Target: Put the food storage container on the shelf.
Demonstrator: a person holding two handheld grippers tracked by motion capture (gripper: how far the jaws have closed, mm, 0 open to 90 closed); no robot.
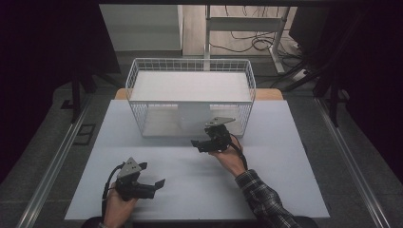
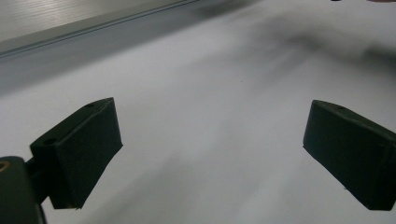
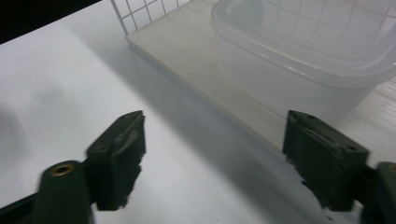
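Inside the wire basket (image 1: 142, 90) stood a translucent plastic tub (image 3: 299, 60) — its contents unreadable. Just before the basket's open front, the right gripper (image 1: 197, 144) hung with jaws spread and bare. Well back from the basket, the left gripper (image 1: 159, 183) gaped empty over the table (image 2: 210, 93) — its own view missed the basket.

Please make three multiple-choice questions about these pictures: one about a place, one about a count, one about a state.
1. Where does the translucent plastic container stand?
A. on the lower shelf of the white wire basket rack
B. on the floor
C. in a hand

2. How many black two-jaw grippers are held?
A. one
B. two
C. three

3. How are the right gripper jaws?
A. shut on the container
B. open, holding nothing
C. shut on a cloth

Answers: A, it sits behind the rack's mesh; B, the left gripper and the right one; C is wrong, B: bare white table shows between them.
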